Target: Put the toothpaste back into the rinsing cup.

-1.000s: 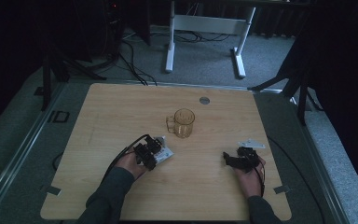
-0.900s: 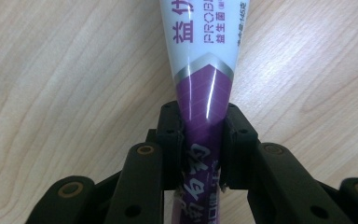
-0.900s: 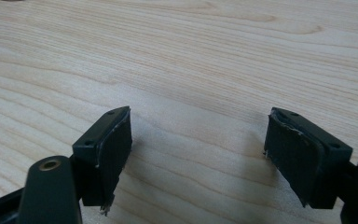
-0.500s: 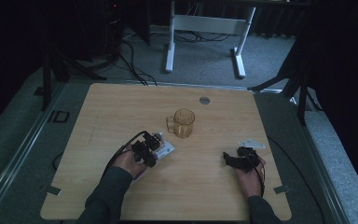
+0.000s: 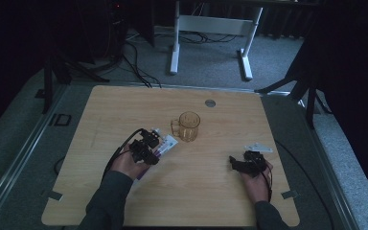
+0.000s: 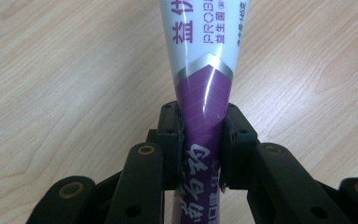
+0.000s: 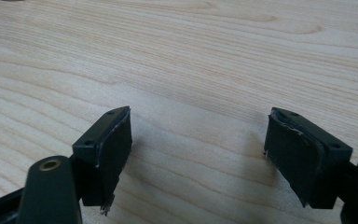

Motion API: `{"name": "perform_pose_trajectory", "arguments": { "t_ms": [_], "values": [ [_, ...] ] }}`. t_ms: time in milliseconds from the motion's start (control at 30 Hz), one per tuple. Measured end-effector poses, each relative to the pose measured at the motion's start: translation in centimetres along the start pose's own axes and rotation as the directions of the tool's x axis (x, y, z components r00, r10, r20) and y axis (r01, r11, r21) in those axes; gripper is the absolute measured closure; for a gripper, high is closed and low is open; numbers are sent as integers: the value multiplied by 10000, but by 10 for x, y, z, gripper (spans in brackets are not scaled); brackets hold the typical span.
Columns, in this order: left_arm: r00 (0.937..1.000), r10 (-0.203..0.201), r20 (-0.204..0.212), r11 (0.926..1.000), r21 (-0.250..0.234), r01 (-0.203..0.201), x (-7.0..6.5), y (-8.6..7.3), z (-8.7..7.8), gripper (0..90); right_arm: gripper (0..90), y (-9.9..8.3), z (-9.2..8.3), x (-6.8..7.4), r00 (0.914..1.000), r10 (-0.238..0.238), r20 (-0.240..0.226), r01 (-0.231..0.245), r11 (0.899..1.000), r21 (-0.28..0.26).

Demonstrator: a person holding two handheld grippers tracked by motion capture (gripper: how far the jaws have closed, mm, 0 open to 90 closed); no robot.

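1. Toothpaste tube (image 6: 204,88), white w/ purple lower part, is what we're working on. We hold it in the left gripper (image 5: 149,147), jaws clenched on the purple section; in the left gripper view both pads press its sides and the tube looks squeezed narrow there.
2. Location: left of centre on the tabletop (image 5: 124,110), nearer the front edge than the back, just left of the glass mug (image 5: 187,126). Whether it's clear of the wood or touching it, we can't tell.
3. Handling, our guess: light, soft-walled, glossy, so prob. slippery. It'll dent under the pads rather than break; too hard a squeeze could push paste toward the cap. Best hold is likely where we are now, on the flatter purple part, pads across the width.
4. Pointing: long axis runs straight out from the jaws. In the high view it slants from the person's left hand (image 5: 130,165) toward the mug and back-right corner. Which end has the cap, we can't make out.
5. Right gripper (image 5: 240,164) sits near the front-right corner, well apart from the tube, jaws released wide, nothing btw them but bare wood.
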State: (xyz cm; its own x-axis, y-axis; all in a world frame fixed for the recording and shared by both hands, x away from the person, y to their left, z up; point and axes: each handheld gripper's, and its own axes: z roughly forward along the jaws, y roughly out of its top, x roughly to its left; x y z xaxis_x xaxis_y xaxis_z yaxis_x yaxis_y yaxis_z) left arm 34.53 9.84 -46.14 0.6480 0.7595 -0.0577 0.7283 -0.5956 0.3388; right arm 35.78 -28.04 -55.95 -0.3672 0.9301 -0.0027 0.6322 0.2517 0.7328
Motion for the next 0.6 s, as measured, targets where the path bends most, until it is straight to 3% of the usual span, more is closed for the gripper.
{"name": "perform_pose_trajectory", "arguments": {
  "t_ms": [367, 600],
  "values": [
    [9995, -301, 28, 9950, -947, 302, 4, 0, -10, 729, 229, 0, 0, 0, 10000, 14, 0, -14, 10000, -3],
    [9990, -454, 23, 9847, -1684, 451, 6, 1, -12, 729, 229, 0, 0, 0, 10000, 24, 1, -24, 10000, 1]
  ]
}}
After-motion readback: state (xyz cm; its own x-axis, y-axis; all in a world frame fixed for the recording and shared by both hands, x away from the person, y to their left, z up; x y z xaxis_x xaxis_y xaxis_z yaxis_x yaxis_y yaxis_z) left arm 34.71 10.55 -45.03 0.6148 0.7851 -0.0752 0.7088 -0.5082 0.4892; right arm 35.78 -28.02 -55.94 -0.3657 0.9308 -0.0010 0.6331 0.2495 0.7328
